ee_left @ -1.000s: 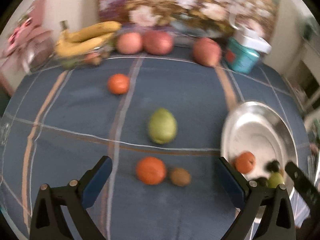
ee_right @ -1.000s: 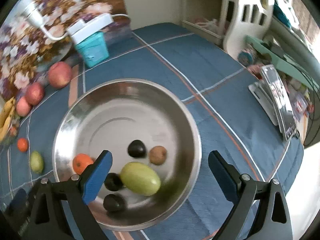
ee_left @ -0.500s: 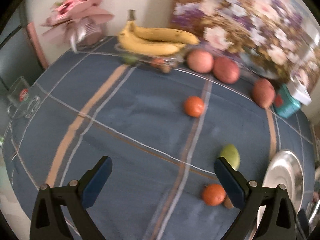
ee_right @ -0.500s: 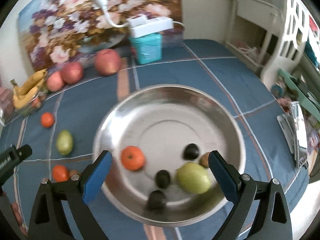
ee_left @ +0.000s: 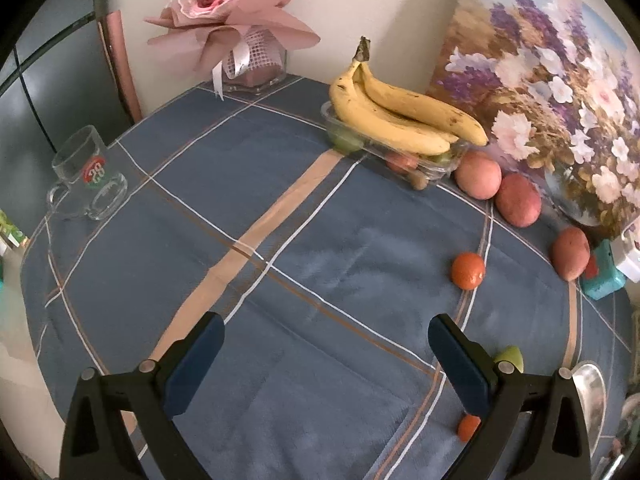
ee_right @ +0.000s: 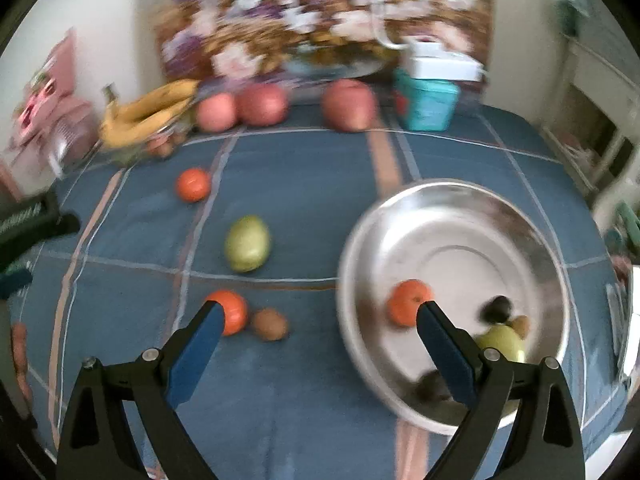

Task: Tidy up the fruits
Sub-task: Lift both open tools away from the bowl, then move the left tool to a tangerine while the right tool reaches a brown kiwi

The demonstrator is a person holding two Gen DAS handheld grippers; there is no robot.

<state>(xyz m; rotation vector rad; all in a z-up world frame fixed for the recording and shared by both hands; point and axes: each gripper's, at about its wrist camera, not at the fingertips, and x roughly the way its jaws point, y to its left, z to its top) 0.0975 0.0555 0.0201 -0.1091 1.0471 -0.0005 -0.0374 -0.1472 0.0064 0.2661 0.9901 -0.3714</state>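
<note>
A steel bowl (ee_right: 460, 216) on the blue cloth holds an orange (ee_right: 408, 302), a green fruit (ee_right: 502, 342) and small dark fruits. Loose on the cloth lie a green mango (ee_right: 247, 243), an orange (ee_right: 232, 312), a kiwi (ee_right: 271, 324) and a farther orange (ee_right: 193, 184). My right gripper (ee_right: 318, 322) hovers open above the cloth between the kiwi and the bowl. My left gripper (ee_left: 326, 336) is open over bare cloth, with an orange (ee_left: 468, 270) ahead to its right. Bananas (ee_left: 396, 114) rest on a clear tray, with three red apples (ee_left: 478, 174) beside them.
A glass mug (ee_left: 90, 174) stands at the left edge and a pink bouquet (ee_left: 232, 12) at the back corner. A flower painting (ee_left: 552, 64) leans on the wall. A teal box (ee_right: 426, 100) with a white block on top sits at the back.
The left view has swung left, away from the bowl, toward the mug and bouquet. The right view has swung left from over the bowl toward the loose fruit. Both grippers stay open.
</note>
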